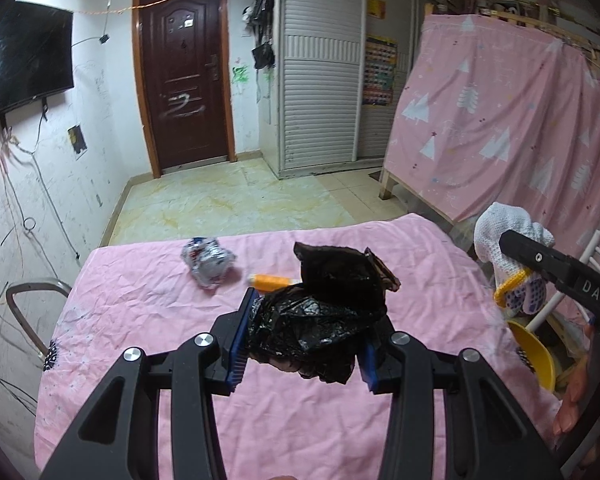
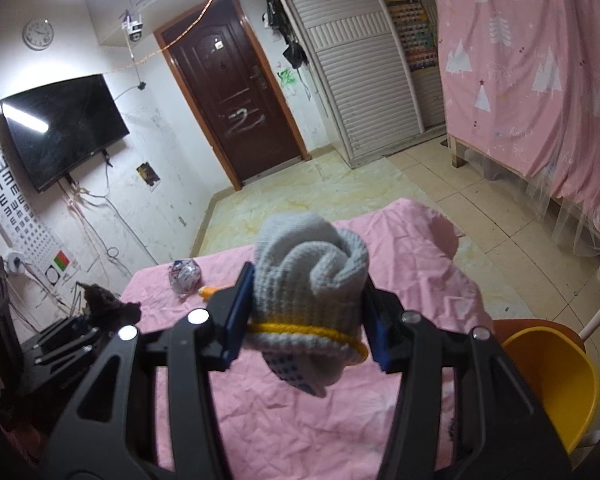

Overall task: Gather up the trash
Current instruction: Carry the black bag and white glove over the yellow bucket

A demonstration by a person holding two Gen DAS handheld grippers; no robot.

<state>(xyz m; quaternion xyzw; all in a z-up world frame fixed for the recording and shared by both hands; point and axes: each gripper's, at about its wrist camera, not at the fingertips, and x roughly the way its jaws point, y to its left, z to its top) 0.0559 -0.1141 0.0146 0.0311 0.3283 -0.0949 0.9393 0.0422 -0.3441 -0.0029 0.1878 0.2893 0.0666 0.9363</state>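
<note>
Through the left wrist camera I see my left hand-held gripper (image 1: 300, 340) pinching a crumpled black plastic bag (image 1: 320, 312) above the pink-covered desk (image 1: 140, 320). Farther off on the desk lie a crumpled foil wrapper (image 1: 208, 260) and an orange tube (image 1: 272, 282).

Through the right wrist camera, my right hand-held gripper (image 2: 306, 328) pinches a rolled grey knit glove (image 2: 312, 280). A yellow bin (image 2: 556, 384) sits near right, beside the desk.

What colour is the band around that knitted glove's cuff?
Yellow, on the grey-white knitted glove; the right wrist view shows it best.
</note>
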